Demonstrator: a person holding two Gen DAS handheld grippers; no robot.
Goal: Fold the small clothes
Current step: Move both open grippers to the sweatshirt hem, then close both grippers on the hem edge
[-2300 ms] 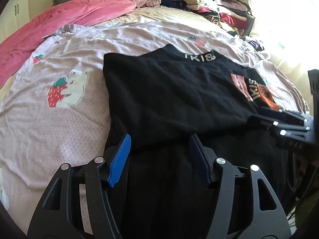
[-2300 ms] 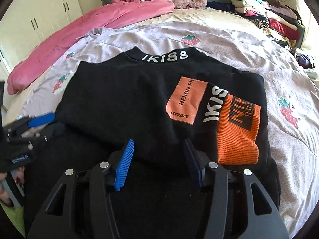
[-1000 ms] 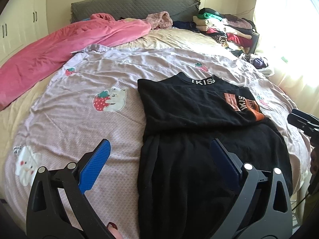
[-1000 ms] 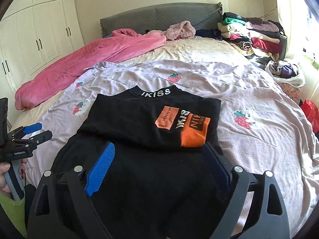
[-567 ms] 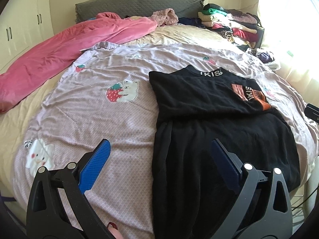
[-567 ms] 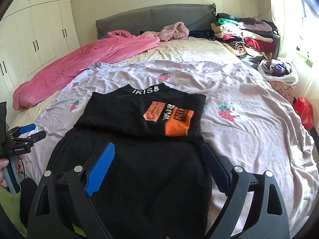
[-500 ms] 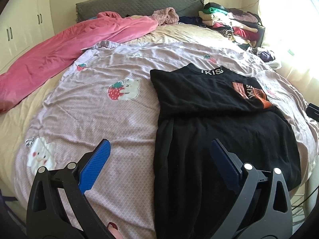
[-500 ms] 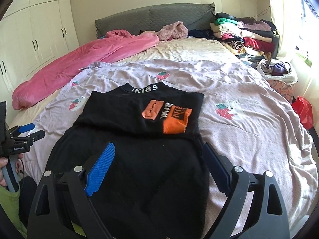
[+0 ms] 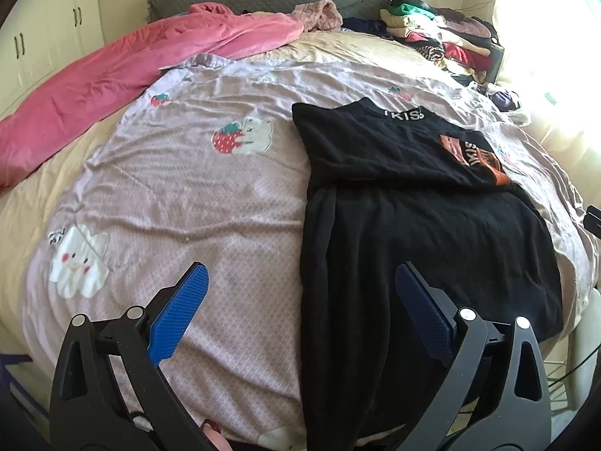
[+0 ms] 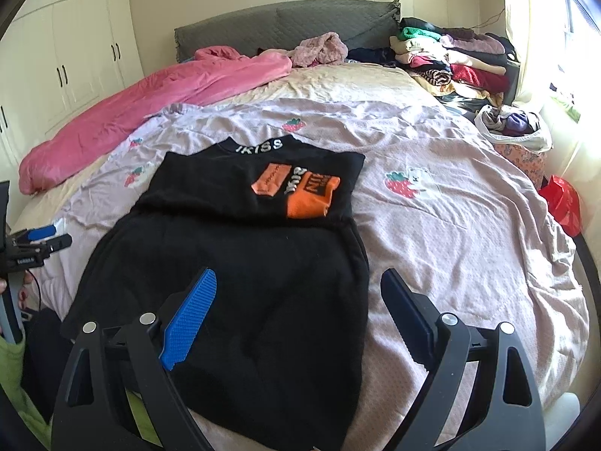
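Note:
A black garment (image 9: 413,233) with an "IKISS" collar lies flat on the lilac bedsheet (image 9: 210,203), its sleeves folded in and an orange cuff (image 10: 311,195) on top. It also shows in the right wrist view (image 10: 255,263). My left gripper (image 9: 300,312) is open and empty, held above the garment's lower left edge. My right gripper (image 10: 296,312) is open and empty, above the garment's lower right part. The left gripper also shows at the left edge of the right wrist view (image 10: 37,240).
A pink duvet (image 9: 124,75) lies along the bed's left side. A stack of folded clothes (image 10: 450,60) sits at the far right by the grey headboard (image 10: 285,22). A bag of clothes (image 10: 514,127) and a red bag (image 10: 563,203) are beside the bed.
Both grippers opened wide and pulled back and up from the garment. The garment lies as it was left, now seen further off.

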